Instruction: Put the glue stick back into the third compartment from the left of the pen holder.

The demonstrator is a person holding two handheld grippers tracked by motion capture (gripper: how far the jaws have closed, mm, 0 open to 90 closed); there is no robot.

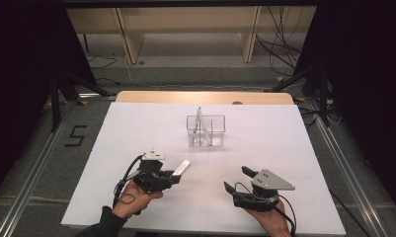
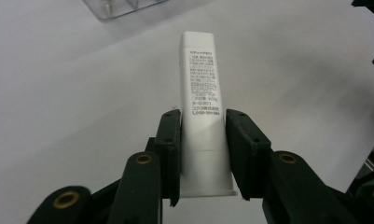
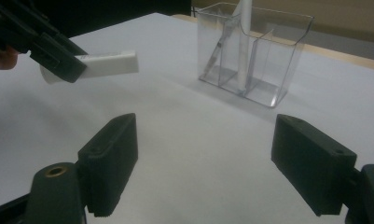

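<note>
White desk setup: left gripper clamps the white glue stick by its base, lifted tip-forward toward the clear organizer, presumably for dropping in, while right gripper idles, jaws spread.

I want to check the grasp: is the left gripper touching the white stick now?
Touching. In the left gripper view, both jaws of the left gripper press against the sides of the white stick, with no gap on either side.
</note>
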